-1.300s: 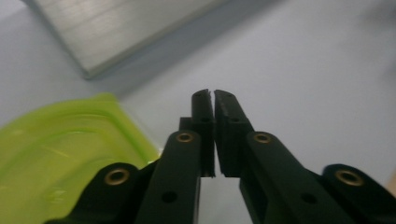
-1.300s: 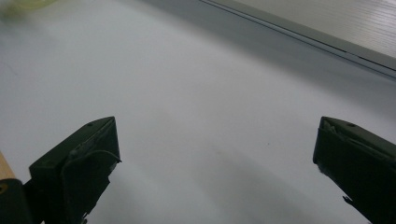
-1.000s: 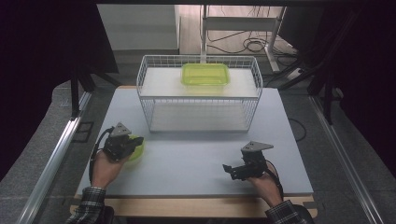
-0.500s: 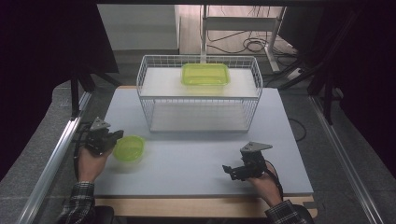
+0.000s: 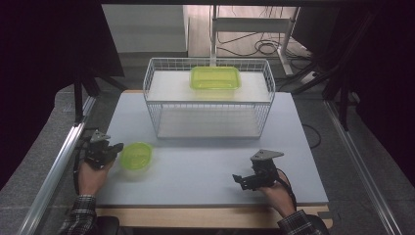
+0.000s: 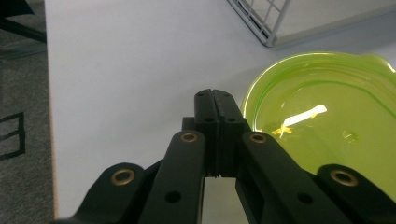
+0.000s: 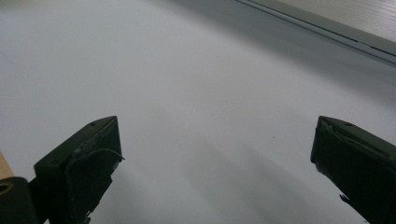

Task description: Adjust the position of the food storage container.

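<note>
Green bowl (image 5: 136, 155) sits near-left on our worktop (image 5: 205, 171), just right of our left claw (image 5: 115, 149), jaws together, empty; our right claw (image 5: 238, 179) rests apart at near right.

Glossy translucent plastic bowl (image 6: 327, 126), matt smooth table (image 5: 195, 171), white-coated wire basket (image 5: 208, 98), probably metal

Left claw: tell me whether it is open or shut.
Shut. In the left gripper view the left claw has its jaws pressed together with nothing between them, beside the green bowl.
</note>
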{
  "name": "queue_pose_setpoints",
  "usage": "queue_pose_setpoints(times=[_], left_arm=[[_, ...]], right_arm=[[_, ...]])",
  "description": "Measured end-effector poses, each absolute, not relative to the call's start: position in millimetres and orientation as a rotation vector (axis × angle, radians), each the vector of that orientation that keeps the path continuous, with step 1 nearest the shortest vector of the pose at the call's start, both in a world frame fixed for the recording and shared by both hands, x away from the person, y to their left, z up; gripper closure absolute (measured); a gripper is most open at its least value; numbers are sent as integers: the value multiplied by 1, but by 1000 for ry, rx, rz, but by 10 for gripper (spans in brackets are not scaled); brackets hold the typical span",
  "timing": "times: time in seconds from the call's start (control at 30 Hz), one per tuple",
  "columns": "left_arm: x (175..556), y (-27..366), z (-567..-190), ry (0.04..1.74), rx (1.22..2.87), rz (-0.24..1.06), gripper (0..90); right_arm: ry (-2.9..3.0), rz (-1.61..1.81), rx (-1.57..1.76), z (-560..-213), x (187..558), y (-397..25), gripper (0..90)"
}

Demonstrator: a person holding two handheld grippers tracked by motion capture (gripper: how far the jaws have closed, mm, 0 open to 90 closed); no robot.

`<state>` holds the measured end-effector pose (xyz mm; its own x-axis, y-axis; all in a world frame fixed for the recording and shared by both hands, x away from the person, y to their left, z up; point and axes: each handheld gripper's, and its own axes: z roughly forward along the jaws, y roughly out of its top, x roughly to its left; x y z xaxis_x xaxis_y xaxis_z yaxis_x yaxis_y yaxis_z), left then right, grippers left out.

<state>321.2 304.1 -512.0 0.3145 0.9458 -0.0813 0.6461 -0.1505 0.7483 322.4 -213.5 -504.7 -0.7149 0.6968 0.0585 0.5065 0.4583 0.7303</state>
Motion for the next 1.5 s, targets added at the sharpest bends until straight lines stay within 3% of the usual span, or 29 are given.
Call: queue_pose_setpoints(times=[0.73,0.9,1.17,1.5], left_arm=[[303,212,-505,1229,2002,477,897],[299,217,-502,1249,2002,521,889],[294,216,-524,1177,2115,313,893],[297,188,-526,1088,2172,273,892]], right_arm=[[2482,1079,1029,-508,322,-212,21],[2474,1079,1029,-508,322,-213,22],[2474,1072,1037,-510,323,-214,25],[2485,1057,1032,-512,322,-212,25]])
